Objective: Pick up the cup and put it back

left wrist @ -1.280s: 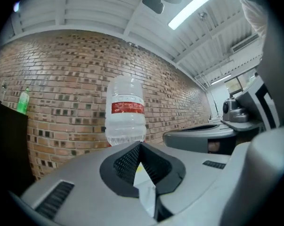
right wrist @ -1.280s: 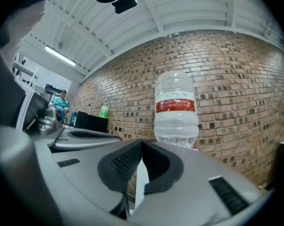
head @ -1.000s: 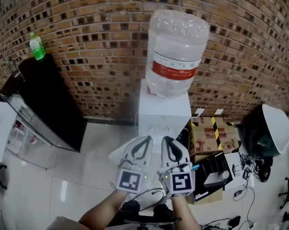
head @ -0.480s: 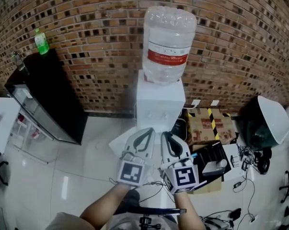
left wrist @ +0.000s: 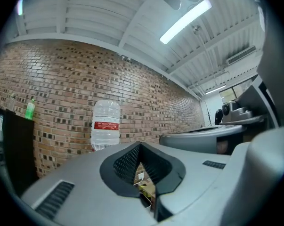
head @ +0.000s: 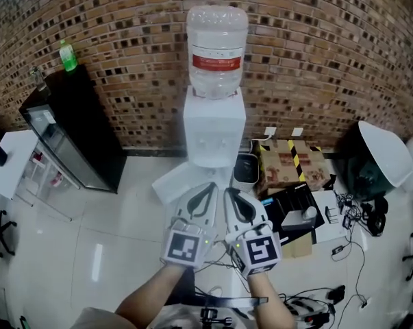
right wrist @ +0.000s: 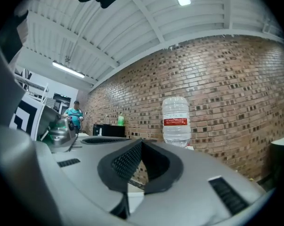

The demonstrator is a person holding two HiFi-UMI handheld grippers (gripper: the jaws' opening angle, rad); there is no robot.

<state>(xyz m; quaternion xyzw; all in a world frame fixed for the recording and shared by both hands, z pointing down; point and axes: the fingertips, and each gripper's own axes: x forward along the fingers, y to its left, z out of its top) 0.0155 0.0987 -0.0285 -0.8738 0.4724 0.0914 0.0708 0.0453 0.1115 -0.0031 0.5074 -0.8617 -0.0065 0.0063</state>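
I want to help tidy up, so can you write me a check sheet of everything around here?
Surface: white tiled floor, shiny; no table in view.
Job's things: nothing seen.
Clutter: cardboard box and black bin, both right of the water dispenser.
Grippers: left gripper and right gripper side by side, both shut and empty.
Cables: loose cables on the floor at the right.
Surroundings: brick wall; big bottle on the water dispenser; black cabinet with a green bottle on top.
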